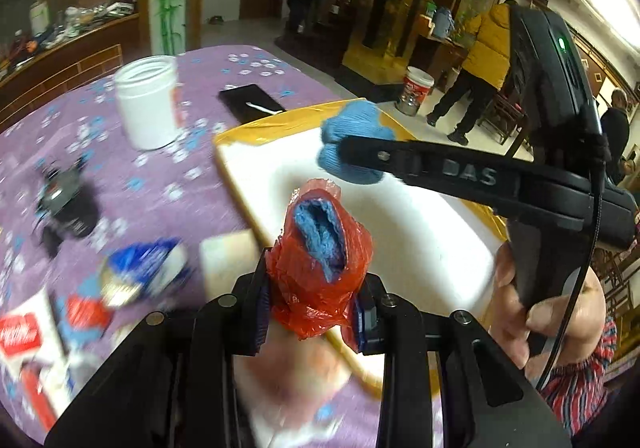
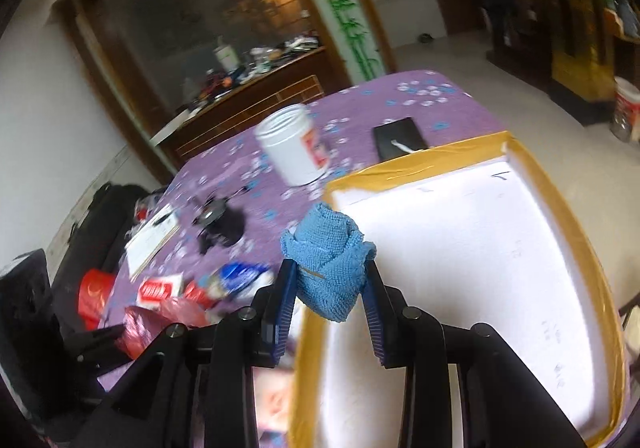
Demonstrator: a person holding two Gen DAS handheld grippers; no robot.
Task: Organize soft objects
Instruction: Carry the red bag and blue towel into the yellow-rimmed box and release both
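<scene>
While the left gripper [image 1: 316,308] squeezes a crumpled red plastic bag [image 1: 320,268] with a blue cloth [image 1: 318,244] stuffed inside it, the right gripper [image 2: 330,296] squeezes a rolled-up blue fuzzy towel [image 2: 330,268]. Both grippers are closed tight on their soft things.

The big landmark is the white foam box with yellow tape on its rim [image 2: 420,164]. It sits on the bench [image 1: 160,188], which wears a purple cloth with small white and blue flowers. The red bag hangs over the near left edge of the box. In the right wrist view the blue towel is held up over the box's near left corner. In the left wrist view the same towel [image 1: 352,144] shows over the far part of the box, pinched at the tip of the right gripper [image 1: 340,146], and a hand [image 1: 532,304] with a striped sleeve holds that gripper's handle.

Left of the box stands a white plastic jar with no lid [image 1: 146,104]. Behind the box, by its far rim, lies a flat black thing with a white mark on it [image 1: 250,102]. Farther left of the box there is a dark lumpy thing [image 1: 68,200], too blurry to name. Near the box's near left corner lie blue, white and red packets [image 1: 140,276], also blurry.
</scene>
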